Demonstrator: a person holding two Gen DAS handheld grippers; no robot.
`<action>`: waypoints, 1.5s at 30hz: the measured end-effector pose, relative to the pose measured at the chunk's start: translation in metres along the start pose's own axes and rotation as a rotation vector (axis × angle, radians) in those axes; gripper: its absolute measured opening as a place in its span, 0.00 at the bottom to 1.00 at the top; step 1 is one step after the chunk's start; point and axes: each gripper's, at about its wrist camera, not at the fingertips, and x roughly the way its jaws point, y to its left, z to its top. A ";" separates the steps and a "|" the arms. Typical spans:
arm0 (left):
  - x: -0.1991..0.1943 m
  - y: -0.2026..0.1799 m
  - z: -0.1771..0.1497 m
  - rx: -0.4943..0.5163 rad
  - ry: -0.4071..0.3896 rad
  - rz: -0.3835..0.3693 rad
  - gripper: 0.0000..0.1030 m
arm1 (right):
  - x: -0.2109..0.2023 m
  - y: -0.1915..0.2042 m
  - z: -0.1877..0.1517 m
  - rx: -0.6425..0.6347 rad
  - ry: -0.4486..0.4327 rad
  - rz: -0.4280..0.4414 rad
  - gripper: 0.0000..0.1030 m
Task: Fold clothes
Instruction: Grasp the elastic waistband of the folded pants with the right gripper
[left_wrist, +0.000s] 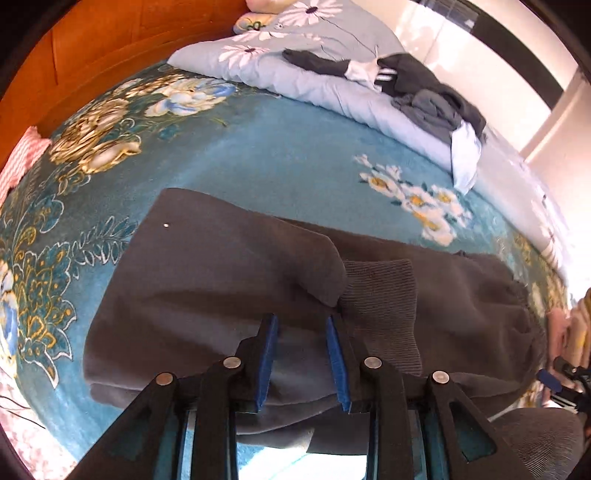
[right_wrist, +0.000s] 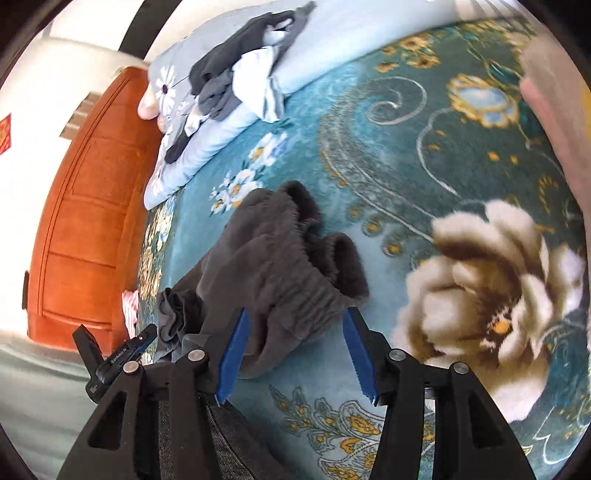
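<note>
Dark grey trousers (left_wrist: 229, 295) lying folded on the teal floral blanket (left_wrist: 280, 155). Left gripper (left_wrist: 301, 325) over the cloth, jaws parted, gripping nothing. Right gripper (right_wrist: 293, 321) at the elastic waistband (right_wrist: 295, 280), jaws spread wide.

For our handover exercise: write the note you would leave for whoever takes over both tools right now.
Left tool: open, over the folded dark grey trousers near the ribbed cuff, gripping nothing.
Right tool: open, around the bunched elastic waistband, not closed.
Done: the legs are folded across on the teal floral blanket.
Left: fold in the waistband end; the clothes pile on the light blue quilt is unfolded.
</note>
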 end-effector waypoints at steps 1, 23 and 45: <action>0.007 -0.002 -0.001 0.011 0.021 0.019 0.30 | 0.002 -0.006 -0.003 0.022 -0.001 0.020 0.53; -0.068 0.079 -0.064 -0.376 -0.167 -0.138 0.32 | 0.039 0.008 0.000 0.102 -0.020 0.095 0.75; -0.113 0.126 -0.072 -0.510 -0.270 -0.274 0.41 | 0.068 -0.017 0.001 0.305 -0.070 -0.030 0.79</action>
